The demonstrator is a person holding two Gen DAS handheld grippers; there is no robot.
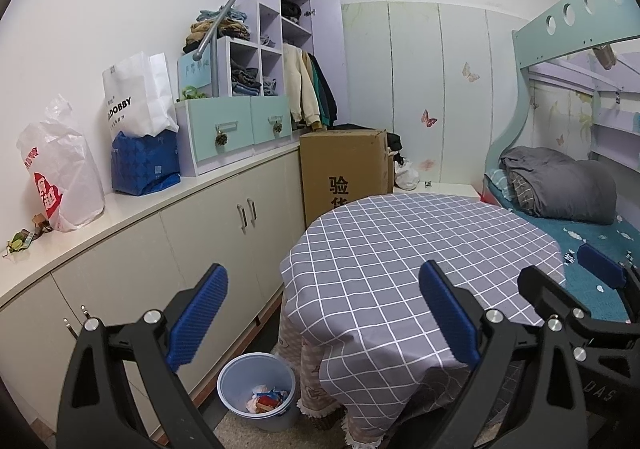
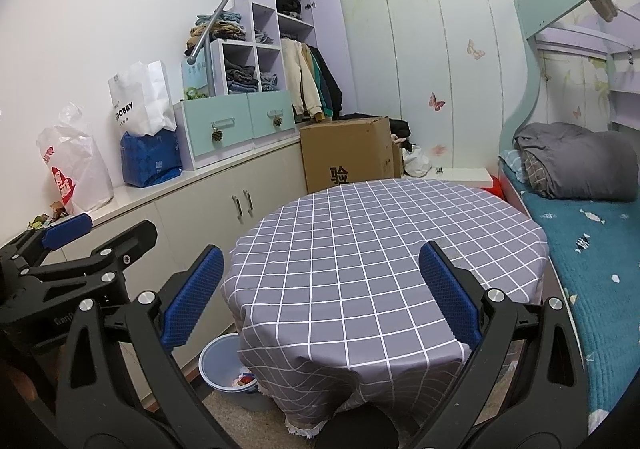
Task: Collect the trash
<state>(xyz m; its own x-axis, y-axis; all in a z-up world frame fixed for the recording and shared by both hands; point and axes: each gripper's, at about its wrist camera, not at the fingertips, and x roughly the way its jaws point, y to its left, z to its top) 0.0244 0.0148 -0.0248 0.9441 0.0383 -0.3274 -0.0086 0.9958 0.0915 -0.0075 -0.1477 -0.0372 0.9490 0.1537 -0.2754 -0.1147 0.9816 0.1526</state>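
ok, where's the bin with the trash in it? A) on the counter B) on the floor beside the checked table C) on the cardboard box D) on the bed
B: the blue bin stands on the floor at the table edge, wrappers visible inside.

This is a small bedroom in a home. A pale teal bunk bed (image 1: 560, 61) with a folded grey quilt (image 1: 560, 185) stands at the right. Stepped lilac shelves (image 1: 256, 61) hold folded clothes, and jackets (image 1: 308, 89) hang beside them. A round bench under a grey checked cloth (image 2: 380, 249) fills the middle. Butterfly stickers (image 1: 429, 118) decorate the pale wardrobe doors (image 1: 412, 89).
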